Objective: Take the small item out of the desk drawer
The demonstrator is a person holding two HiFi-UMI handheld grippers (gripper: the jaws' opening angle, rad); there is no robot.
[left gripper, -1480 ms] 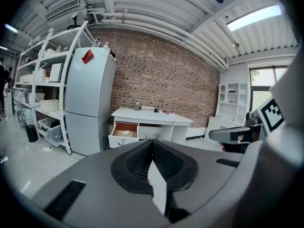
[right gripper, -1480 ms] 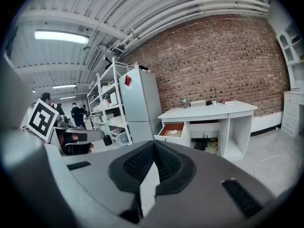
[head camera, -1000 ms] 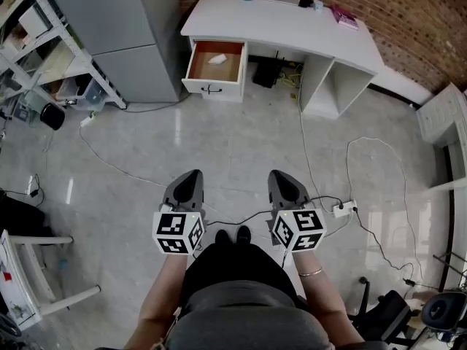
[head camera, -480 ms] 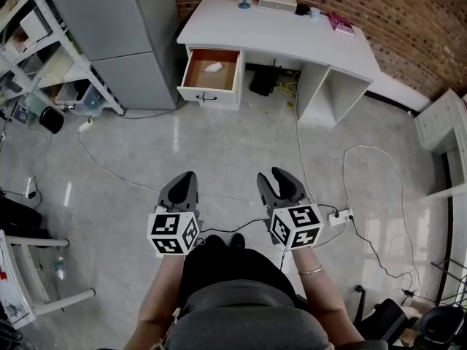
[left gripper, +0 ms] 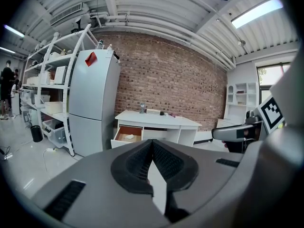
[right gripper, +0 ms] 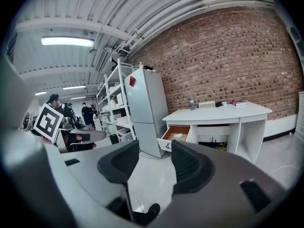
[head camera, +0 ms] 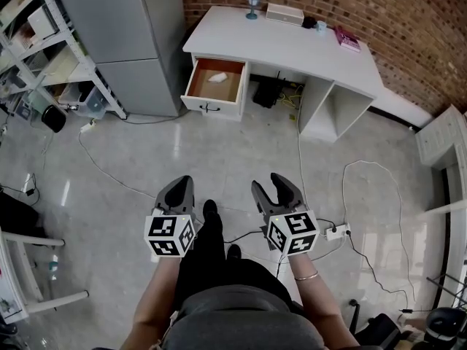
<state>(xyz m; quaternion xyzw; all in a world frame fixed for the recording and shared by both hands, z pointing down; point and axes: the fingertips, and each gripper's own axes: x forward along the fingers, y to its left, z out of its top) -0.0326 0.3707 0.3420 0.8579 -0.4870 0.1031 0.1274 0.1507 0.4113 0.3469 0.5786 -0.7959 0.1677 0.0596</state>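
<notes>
- A thin white cable (head camera: 109, 172) trailed over the glossy grey floor at ten o'clock of the left hand-held gripper (head camera: 178, 188). A foot could have snagged it on the way to the desk.
- The left hand-held gripper's jaws were pressed together with nothing between them.
- The open white desk drawer (head camera: 209, 108) stood at twelve o'clock, well apart from both grippers. The small white item (head camera: 217, 78) lay on its brown bottom.
- From that far, a reach would have fallen short. Closing in carelessly could have knocked the drawer front.
- The right hand-held gripper (head camera: 273, 188) was spread and empty. Its jaws had just been opening.
- A white power strip (head camera: 337, 232) lay at four o'clock of it. Its dark lead ran under the person, another likely trip.
- A second before, the right jaws were together and both shoes stood level. One black shoe (head camera: 210, 210) had since stepped forward between the grippers.
</notes>
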